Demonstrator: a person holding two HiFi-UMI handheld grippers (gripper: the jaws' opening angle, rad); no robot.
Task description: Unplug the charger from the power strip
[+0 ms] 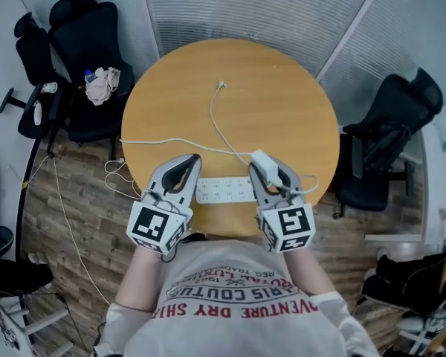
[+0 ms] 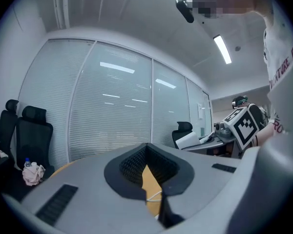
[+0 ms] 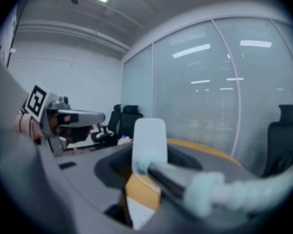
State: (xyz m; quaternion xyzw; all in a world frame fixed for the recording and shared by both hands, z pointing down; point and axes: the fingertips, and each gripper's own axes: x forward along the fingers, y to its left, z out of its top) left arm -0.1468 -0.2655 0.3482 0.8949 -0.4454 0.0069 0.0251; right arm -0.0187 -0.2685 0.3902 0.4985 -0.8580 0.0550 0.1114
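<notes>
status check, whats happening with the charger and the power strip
Right hand-held gripper shut on charger; left hand-held gripper shut, empty. Charger out of power strip, held above it. Charger cable trails across table; nothing blocking.

light: bright ceiling strips (image 2: 222,48) | edges: fisheye-dark (both gripper views) | blur: near cable (image 3: 224,191)

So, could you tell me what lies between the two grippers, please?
The head view shows the white power strip between the left gripper and the right gripper, which holds the charger.
</notes>
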